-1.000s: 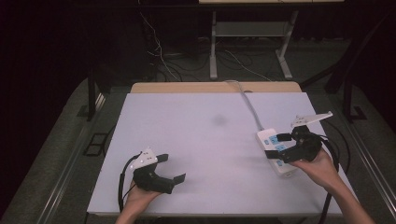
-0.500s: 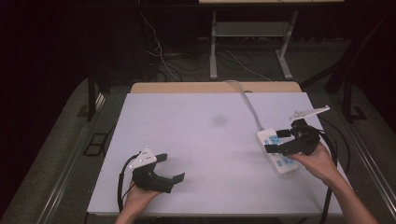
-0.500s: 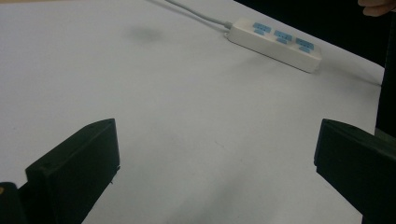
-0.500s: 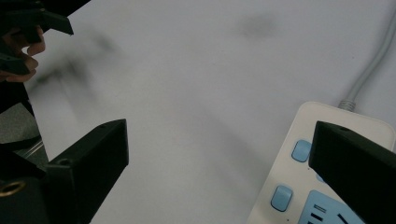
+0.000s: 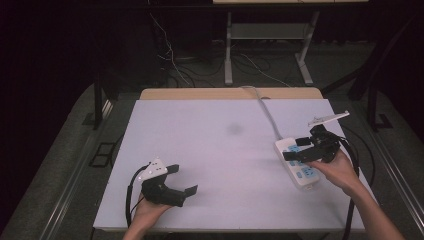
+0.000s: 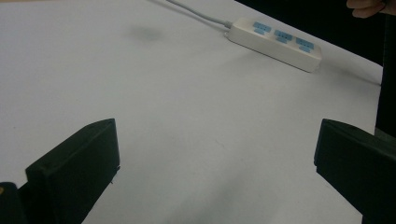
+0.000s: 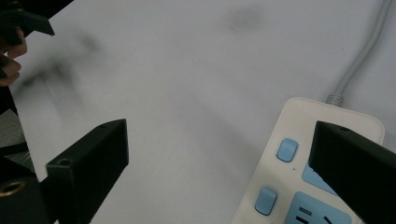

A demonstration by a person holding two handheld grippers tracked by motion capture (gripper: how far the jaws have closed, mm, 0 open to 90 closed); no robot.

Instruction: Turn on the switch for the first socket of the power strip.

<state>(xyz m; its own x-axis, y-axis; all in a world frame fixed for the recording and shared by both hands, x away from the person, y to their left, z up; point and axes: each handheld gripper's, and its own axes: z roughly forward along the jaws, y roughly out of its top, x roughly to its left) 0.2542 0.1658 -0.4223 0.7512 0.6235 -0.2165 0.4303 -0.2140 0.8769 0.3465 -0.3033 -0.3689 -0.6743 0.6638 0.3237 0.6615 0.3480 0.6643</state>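
White moulded plastic, pale blue socket faces and small blue switches: one power strip, lying flat near the right edge of the worktop, long axis running roughly front to back. Grey cable leaves its far end and trails off over the back edge.

Handling, as judged: rigid shell, light to moderate weight, smooth and likely a little slippery on the top face; not fragile, though the switches could be pressed by a careless grip. The stiff cable will probably drag and resist turning. Best hold: across the narrow width, on the two long side walls, away from the switches and the cable end.

Right hand-held gripper: jaws spread wide, poised over the strip's far end, one jaw above the body, the other over bare worktop; nothing held.

Left hand-held gripper: jaws wide apart, empty, near the front left of the worktop, well apart from the strip.
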